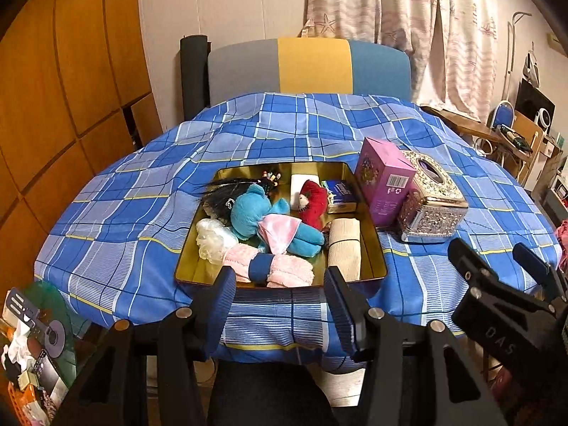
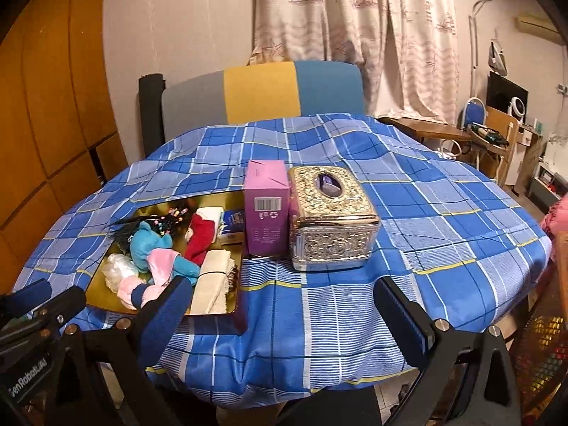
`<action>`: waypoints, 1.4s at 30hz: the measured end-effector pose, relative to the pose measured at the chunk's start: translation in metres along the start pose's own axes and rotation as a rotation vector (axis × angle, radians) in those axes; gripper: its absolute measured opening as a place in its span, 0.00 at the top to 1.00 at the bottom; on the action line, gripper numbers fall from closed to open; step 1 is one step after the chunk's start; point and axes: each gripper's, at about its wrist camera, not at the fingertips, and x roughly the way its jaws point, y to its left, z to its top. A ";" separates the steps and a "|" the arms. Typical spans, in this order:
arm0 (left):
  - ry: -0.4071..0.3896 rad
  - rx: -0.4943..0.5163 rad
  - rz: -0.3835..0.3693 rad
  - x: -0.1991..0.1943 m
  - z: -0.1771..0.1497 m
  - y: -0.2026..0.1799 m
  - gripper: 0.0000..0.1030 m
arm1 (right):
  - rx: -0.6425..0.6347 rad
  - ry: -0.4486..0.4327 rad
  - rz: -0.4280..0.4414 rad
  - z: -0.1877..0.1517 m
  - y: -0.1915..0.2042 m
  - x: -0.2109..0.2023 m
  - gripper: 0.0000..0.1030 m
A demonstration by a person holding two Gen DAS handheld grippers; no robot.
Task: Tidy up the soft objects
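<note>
Left wrist view: right gripper point(image 1: 497, 259) body reads "DAS".

Purple box point(image 2: 267, 213) and tissue box point(image 2: 332, 216) just beside crowded tray point(image 2: 106, 300).

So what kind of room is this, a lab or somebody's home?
Most likely a lived-in home: a table under a blue checked cloth, printed curtains, and an ornate tissue box beside a tray of plush toys.

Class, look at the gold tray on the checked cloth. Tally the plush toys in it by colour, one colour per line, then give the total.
Blue: 1, the blue plush toy with a pink cloth on it
Red: 1, the red plush toy
Total: 2, both lying in the gold tray
</note>
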 end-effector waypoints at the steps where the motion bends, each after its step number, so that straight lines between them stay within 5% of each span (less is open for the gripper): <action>1: 0.000 -0.003 -0.001 -0.001 0.000 0.000 0.49 | -0.001 0.001 -0.011 0.000 0.000 0.000 0.00; 18: -0.023 -0.020 0.021 -0.009 0.000 0.006 0.49 | 0.001 -0.013 -0.085 0.001 -0.008 -0.003 0.00; 42: 0.003 -0.005 0.006 -0.003 -0.003 0.002 0.49 | -0.051 -0.002 -0.038 -0.003 0.003 -0.005 0.00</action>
